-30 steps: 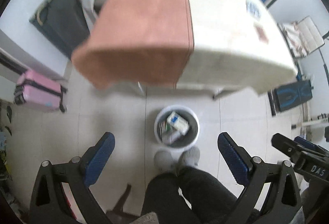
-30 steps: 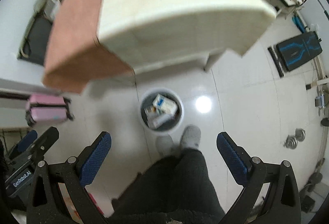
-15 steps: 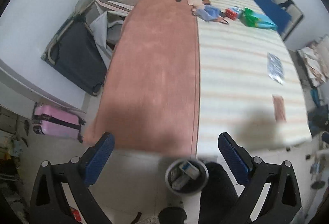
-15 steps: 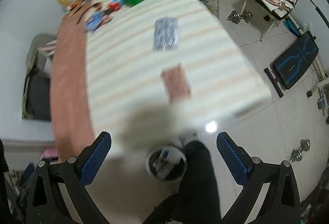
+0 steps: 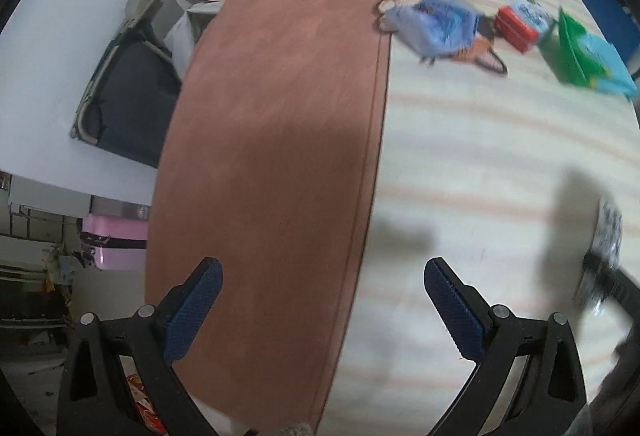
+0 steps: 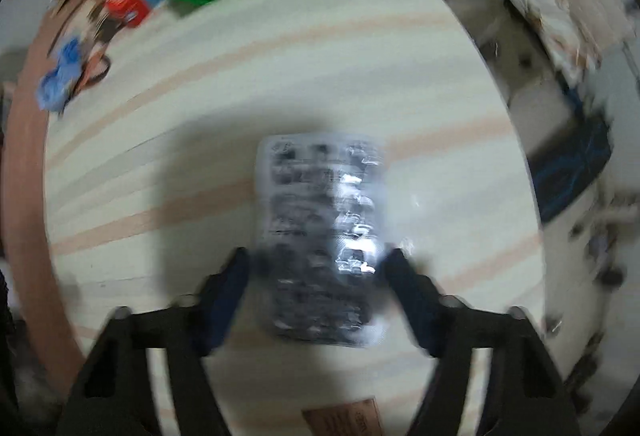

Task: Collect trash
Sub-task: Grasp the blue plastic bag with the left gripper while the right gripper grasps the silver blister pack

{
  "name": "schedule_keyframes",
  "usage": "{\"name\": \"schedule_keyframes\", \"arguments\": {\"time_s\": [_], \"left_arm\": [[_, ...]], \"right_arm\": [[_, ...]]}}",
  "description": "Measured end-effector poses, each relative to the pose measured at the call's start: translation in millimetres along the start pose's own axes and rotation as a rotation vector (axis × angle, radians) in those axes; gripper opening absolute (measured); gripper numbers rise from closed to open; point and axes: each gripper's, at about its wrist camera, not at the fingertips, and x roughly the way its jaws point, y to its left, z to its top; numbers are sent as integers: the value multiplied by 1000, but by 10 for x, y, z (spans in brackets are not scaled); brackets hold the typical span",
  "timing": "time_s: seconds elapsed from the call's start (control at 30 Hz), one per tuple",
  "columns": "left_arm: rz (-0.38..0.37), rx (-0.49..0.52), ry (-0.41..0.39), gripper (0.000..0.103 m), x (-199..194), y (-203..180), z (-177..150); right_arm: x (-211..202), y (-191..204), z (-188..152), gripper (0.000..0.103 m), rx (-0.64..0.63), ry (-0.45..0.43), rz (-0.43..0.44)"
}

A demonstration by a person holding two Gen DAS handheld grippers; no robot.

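Black gripper [image 5: 320,300], blue textured pads [image 5: 192,312]

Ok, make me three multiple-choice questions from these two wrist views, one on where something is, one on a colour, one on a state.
1. Where does the silvery packet lie?
A. on the striped cloth, between the right gripper's fingers
B. on the brown cloth
C. on the floor

2. What colour are the left gripper's pads?
A. red
B. blue
C. white

3. What does the left gripper hold?
A. a green bag
B. a red box
C. nothing

Answers: 1 A, the right gripper brackets it on the stripes. 2 B, both pads show blue. 3 C, its jaws stand wide over bare cloth.
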Motion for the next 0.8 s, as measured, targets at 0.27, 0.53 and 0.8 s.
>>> {"name": "schedule_keyframes", "arguments": {"time_s": [0.27,0.53,0.8], "left_arm": [[-151,-101,-2,102,169,-168,977],[-314,-217,39,77,630,-271,1661],[-299,-134,4,9,607,-357,1642]], "right_arm": [[-51,39,610,66,-17,-51,54],[-58,-36,877,67,16,-60,62],[-34,104,863,67,-8,-44,68]]}}
